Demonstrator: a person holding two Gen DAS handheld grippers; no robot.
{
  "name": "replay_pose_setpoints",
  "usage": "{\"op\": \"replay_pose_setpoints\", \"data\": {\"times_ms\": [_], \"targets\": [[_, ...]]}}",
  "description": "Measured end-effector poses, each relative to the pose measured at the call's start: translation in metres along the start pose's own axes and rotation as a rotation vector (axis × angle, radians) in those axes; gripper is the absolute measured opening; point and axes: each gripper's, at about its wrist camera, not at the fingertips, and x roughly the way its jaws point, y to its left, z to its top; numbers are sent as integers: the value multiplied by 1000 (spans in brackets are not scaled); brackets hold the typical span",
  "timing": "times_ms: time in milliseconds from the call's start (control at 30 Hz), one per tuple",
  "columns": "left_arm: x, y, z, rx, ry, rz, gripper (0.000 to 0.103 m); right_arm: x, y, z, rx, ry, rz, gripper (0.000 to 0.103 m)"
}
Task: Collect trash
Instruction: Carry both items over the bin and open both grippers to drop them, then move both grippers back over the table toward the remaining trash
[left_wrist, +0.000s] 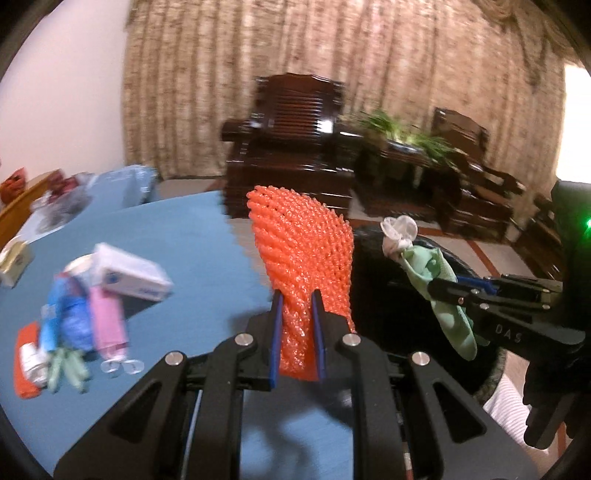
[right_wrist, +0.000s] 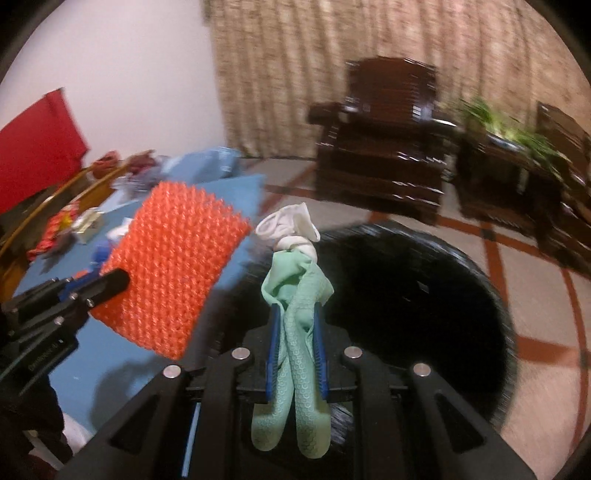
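Remaining trash (left_wrist: 74, 314) lies on the blue worktop (left_wrist: 207, 251), far left. The left gripper (left_wrist: 297, 332) has its jaws clamped on the orange foam net (left_wrist: 306, 251), beside the black bin (right_wrist: 424, 295). Risk: the light net, released early, lands outside. The right gripper (right_wrist: 297, 350) pinches the green glove (right_wrist: 299, 306) over the bin opening; its dangling fingers may snag on release.

Dark wooden armchair (left_wrist: 295, 136), patterned curtain (left_wrist: 332, 55)
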Motion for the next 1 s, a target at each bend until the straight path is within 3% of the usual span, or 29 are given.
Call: {"op": "replay_pose_setpoints", "data": {"times_ms": [167,233,300,433,533,700,800,1000], "targets": [[30,-35,-1,43,31,-70,18,1,-35,-16,58,41,-77,21],[40,-46,-3,44,53,-95,21,2,-39,-20,69,48,-90,28],[49,-47,-4,48,66,-100,35,2,-44,-25,77,54,-101,32],[50,-43,-9,46,71,-92,43,1,-46,-31,78,61,-110,41],[43,-30,-10,34,60,-62,51,-1,-46,-31,85,49,-109,48],[24,-7,-5,17,22,9,74,-10,-37,-24,68,-14,-103,84],[8,12,-4,-7,-5,55,84,-14,-22,-15,41,-65,-76,98],[-30,61,-3,-63,-70,185,91,-10,23,6,-36,-122,0,98]]}}
